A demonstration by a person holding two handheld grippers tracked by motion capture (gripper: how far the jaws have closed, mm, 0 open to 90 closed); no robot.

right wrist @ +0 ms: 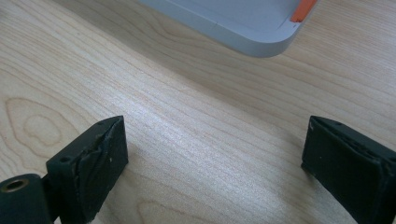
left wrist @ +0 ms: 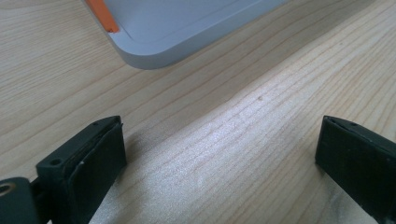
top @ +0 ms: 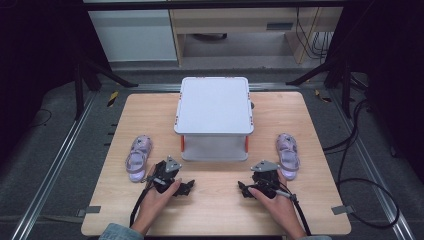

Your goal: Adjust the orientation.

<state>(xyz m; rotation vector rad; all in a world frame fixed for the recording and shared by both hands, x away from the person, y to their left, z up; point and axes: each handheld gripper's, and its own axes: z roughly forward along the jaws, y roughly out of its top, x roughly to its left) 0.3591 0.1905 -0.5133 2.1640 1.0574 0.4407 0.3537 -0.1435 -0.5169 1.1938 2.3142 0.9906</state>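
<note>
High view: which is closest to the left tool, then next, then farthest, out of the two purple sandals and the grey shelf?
From the left tool:
1. Left sandal, just beside it, toward the table's left side.
2. Grey shelf, past it in the middle of the table.
3. Right sandal, far across on the right side, by the right tool.

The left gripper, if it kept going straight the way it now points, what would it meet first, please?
Probably the near corner of the grey two-tier shelf. The left gripper has open jaws with bare wooden table between them, and that corner lies ahead, slightly left of centre; depth is unclear.
</note>
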